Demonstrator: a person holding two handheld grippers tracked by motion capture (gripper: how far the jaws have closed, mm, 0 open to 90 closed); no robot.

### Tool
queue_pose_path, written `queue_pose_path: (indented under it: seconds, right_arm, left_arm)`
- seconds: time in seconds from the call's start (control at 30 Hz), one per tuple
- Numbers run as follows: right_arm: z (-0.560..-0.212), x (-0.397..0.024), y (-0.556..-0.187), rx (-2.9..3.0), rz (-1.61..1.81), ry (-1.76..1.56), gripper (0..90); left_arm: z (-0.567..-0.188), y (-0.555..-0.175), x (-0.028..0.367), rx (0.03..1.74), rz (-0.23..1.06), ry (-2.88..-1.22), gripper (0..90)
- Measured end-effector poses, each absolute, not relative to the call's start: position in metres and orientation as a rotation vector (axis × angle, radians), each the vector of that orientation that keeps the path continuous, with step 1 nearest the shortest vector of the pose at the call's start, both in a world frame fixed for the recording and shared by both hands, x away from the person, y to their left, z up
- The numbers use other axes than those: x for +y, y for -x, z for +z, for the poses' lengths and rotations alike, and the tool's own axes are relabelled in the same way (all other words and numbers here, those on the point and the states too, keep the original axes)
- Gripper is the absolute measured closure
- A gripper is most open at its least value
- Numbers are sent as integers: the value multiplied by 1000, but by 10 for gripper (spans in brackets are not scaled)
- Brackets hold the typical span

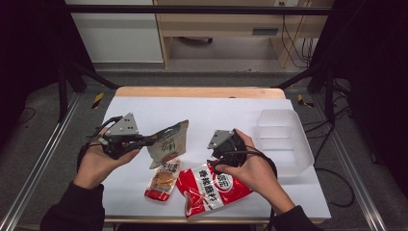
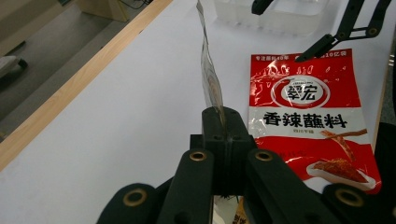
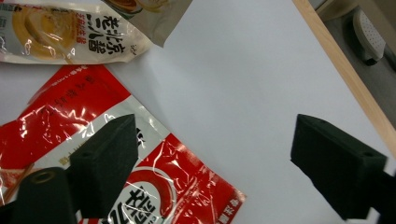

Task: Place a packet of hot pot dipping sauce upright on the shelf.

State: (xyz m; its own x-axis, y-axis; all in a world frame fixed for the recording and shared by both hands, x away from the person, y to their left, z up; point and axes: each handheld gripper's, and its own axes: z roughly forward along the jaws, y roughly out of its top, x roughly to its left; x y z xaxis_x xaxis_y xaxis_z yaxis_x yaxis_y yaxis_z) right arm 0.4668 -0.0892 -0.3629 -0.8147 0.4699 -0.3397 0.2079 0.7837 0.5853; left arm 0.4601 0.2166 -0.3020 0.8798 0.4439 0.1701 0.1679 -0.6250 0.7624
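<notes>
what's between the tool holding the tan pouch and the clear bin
In the high view, the right tool over the red sauce packet sits between the left tool, shut on the tan pouch, and the bin.

In your left tool (image 2: 223, 122) view the brown pouch (image 2: 211, 79) stands edge-on, so you can't read its print — its top runs off the frame. Your right hand (image 1: 250, 168) covers part of the red packet (image 1: 211, 190) in the high view. The clear tray (image 2: 275, 14) is cut off at the top.
</notes>
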Motion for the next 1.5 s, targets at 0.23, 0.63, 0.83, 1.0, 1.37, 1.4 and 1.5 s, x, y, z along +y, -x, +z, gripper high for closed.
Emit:
queue_pose_path:
  seconds: [0.23,0.63,0.83,1.0,1.37,1.4,1.5]
  right_arm:
    - [-346,-95,-469,2522,734,-478,163]
    - [-316,-104,-465,2512,673,-381,181]
    - [-305,-103,-466,2494,699,-331,327]
    - [-303,-97,-469,2508,695,-285,367]
    - [-308,-96,-469,2569,692,-232,660]
    - [-308,-98,-469,2571,695,-245,693]
    - [-307,-101,-469,2580,706,-247,780]
  left_arm:
    - [-303,-463,206,405,415,-2244,900]
    - [-302,-462,183,323,400,-2268,900]
    - [-305,-460,168,284,377,-2271,900]
    - [-308,-457,151,232,358,-2293,900]
    - [-311,-455,136,189,349,-2296,900]
    - [-312,-455,136,199,345,-2287,900]
    - [-313,-457,137,210,343,-2280,900]
